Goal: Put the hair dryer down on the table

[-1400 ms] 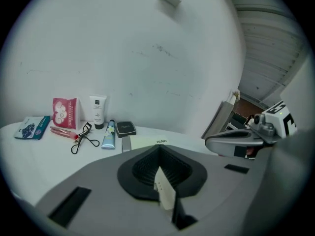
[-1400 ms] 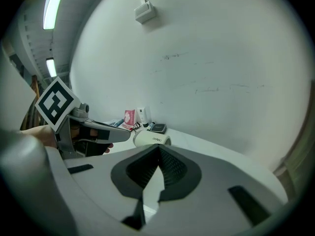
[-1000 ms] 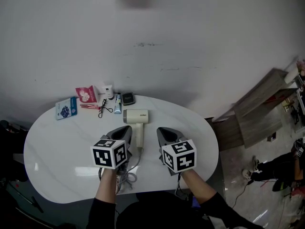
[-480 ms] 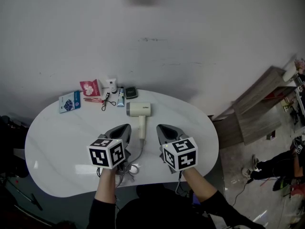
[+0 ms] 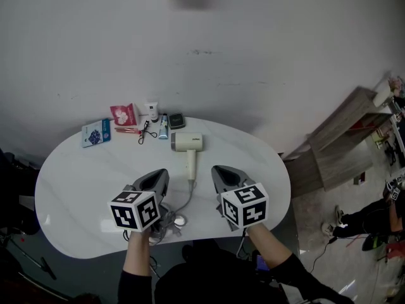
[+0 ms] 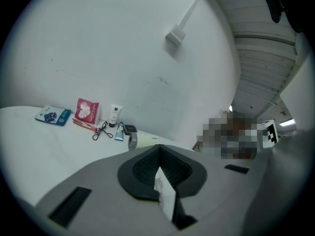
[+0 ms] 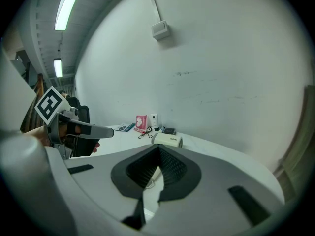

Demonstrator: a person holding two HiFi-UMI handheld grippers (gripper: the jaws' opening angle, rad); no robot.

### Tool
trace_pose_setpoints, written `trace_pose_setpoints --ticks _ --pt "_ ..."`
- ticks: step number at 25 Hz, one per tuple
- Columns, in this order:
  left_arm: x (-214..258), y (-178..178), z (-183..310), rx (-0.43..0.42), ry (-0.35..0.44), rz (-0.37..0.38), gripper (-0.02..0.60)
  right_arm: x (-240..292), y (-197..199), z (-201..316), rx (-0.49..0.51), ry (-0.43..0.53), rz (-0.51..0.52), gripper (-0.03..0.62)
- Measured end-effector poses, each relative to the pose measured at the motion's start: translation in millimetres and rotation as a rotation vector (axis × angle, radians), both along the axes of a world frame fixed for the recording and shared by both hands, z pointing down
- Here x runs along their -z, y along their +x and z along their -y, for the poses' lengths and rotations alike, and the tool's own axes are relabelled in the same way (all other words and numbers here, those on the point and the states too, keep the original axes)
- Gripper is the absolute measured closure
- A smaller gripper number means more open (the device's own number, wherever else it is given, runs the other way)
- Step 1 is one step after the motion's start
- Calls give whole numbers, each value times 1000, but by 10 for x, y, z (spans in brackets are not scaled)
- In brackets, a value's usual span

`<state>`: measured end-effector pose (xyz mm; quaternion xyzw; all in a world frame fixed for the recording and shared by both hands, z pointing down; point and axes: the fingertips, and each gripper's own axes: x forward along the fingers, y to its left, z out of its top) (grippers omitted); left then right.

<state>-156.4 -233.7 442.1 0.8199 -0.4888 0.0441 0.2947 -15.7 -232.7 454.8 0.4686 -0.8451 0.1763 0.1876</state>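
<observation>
The hair dryer [image 5: 187, 142] lies flat on the white table [image 5: 76, 189], toward the back, with its handle pointing at the person. Its cord [image 5: 185, 201] runs from the handle to a bundle at the near edge, close to the left gripper [image 5: 162, 172]. That gripper is over the table, just left of the handle, and does not touch it. Its two jaws are pressed together, with nothing between them. The right gripper [image 5: 216, 169] is just right of the handle, also apart from the dryer. Its jaws meet at the tips too, and they hold nothing. Behind the dryer, by the wall, small things sit in a row: a blue packet [image 5: 96, 132], a pink packet [image 5: 124, 114], a white tube [image 5: 152, 111], an eyelash curler [image 5: 145, 132] and a small dark case [image 5: 176, 120].
</observation>
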Motion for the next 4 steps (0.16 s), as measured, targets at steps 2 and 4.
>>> trace_pose_setpoints --ticks 2,4 --pt "24 -42 -47 1 5 -1 573 12 9 -37 -2 1 3 594" --pt "46 -80 -92 2 9 -2 572 24 15 -76 -3 2 5 594"
